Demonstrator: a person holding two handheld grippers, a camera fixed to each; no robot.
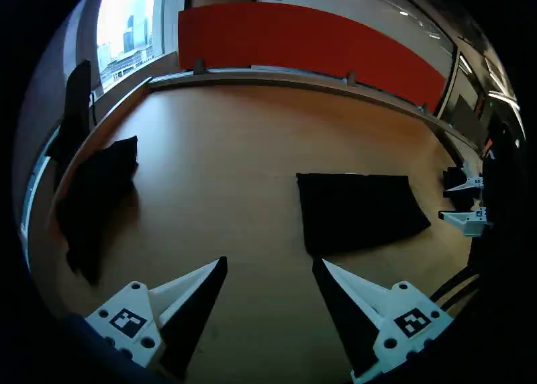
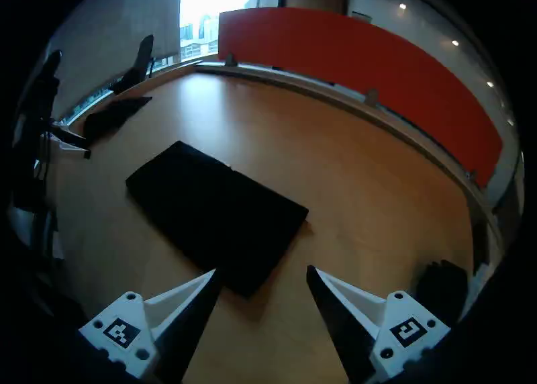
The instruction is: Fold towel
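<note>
Slumping at nine o'clock in the left gripper view is a dark cloth heap [image 1: 94, 196]; at six the left gripper [image 1: 268, 261] gapes empty; near three the black towel [image 1: 359, 209] lies flat. The right gripper [image 2: 262, 270], also spread, faces it.

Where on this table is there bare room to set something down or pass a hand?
Bare wood lies between the folded black towel and the crumpled dark cloth, and from the towel back to the red divider. It is tighter beside the towel where the right gripper sits open.
</note>
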